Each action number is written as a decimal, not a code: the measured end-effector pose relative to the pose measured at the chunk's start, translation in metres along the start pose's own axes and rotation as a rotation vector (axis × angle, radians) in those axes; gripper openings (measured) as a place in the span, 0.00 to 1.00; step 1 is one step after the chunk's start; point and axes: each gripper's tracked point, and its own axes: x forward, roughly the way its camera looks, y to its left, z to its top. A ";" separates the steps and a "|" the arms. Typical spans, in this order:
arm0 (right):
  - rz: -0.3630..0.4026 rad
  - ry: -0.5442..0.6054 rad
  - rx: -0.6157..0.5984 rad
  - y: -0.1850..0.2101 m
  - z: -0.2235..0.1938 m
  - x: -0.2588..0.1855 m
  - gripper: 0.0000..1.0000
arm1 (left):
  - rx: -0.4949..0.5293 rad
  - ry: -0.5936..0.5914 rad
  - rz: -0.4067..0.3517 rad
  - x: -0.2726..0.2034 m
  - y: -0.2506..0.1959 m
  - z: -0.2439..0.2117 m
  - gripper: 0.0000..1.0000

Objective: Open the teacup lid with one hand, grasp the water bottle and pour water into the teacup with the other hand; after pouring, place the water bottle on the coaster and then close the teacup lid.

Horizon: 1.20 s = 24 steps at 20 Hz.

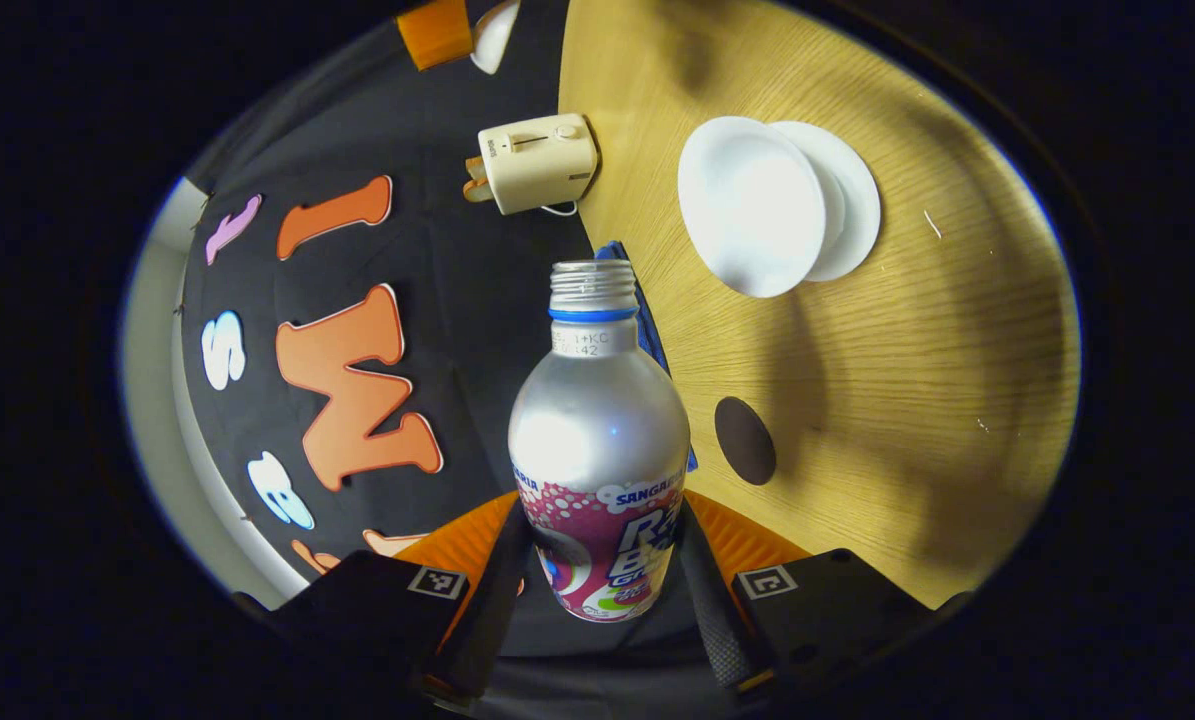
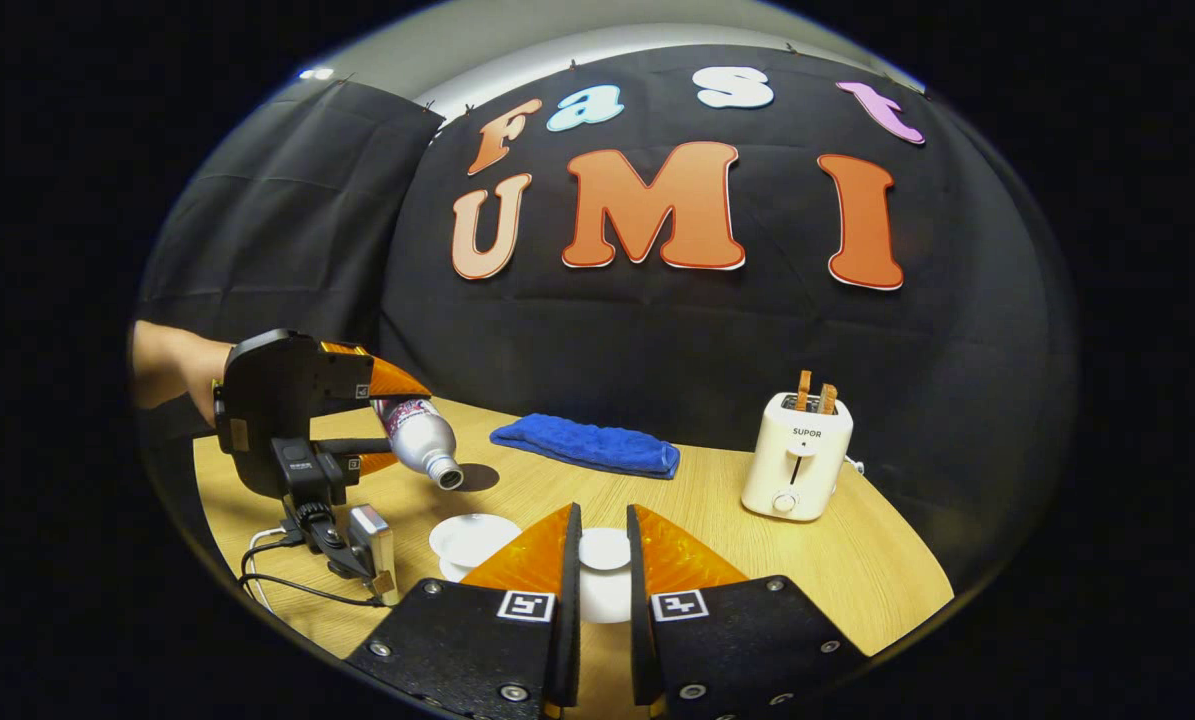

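Note:
My left gripper (image 1: 602, 525) is shut on a silver bottle (image 1: 597, 420) with a pink label and an uncapped neck. In the right gripper view, that bottle (image 2: 419, 440) is tipped over, its mouth pointing down to the right, above the table and near the white teacup (image 2: 472, 538). The left gripper (image 2: 357, 425) is held by a hand at the left. The open teacup (image 1: 752, 215) sits on its saucer (image 1: 852, 200). A dark round coaster (image 1: 744, 440) lies on the wood. My right gripper (image 2: 602, 515) is shut on the white teacup lid (image 2: 604, 548).
A cream toaster (image 2: 797, 455) with toast in it stands at the back right of the wooden table (image 2: 857, 560). A folded blue cloth (image 2: 587, 445) lies along the back edge. A cable (image 2: 287, 585) trails from the left gripper onto the table.

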 end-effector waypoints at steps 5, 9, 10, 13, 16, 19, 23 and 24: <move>0.000 -0.001 -0.001 -0.005 0.000 -0.002 0.21 | 0.099 -0.013 0.015 -0.003 0.008 0.000 0.83; -0.002 -0.001 0.001 -0.008 0.000 -0.002 0.21 | 0.153 -0.012 0.030 0.004 0.016 -0.003 0.80; -0.003 -0.001 0.000 -0.008 0.000 -0.002 0.21 | 0.166 -0.012 0.033 0.005 0.019 -0.003 0.80; 0.005 0.000 -0.006 -0.007 0.000 -0.002 0.21 | 0.215 -0.008 0.060 0.010 0.029 -0.006 0.81; 0.011 0.007 -0.015 -0.005 -0.002 -0.002 0.21 | 0.238 -0.012 0.075 0.010 0.029 -0.005 0.83; 0.011 0.001 -0.016 -0.005 0.000 -0.001 0.21 | 0.267 -0.013 0.097 0.012 0.037 -0.005 0.81; 0.011 -0.001 -0.019 -0.005 0.001 -0.002 0.21 | 0.308 -0.010 0.127 0.023 0.055 -0.009 0.83; 0.009 0.001 -0.019 -0.006 0.001 -0.002 0.21 | 0.316 -0.008 0.134 0.023 0.058 -0.009 0.85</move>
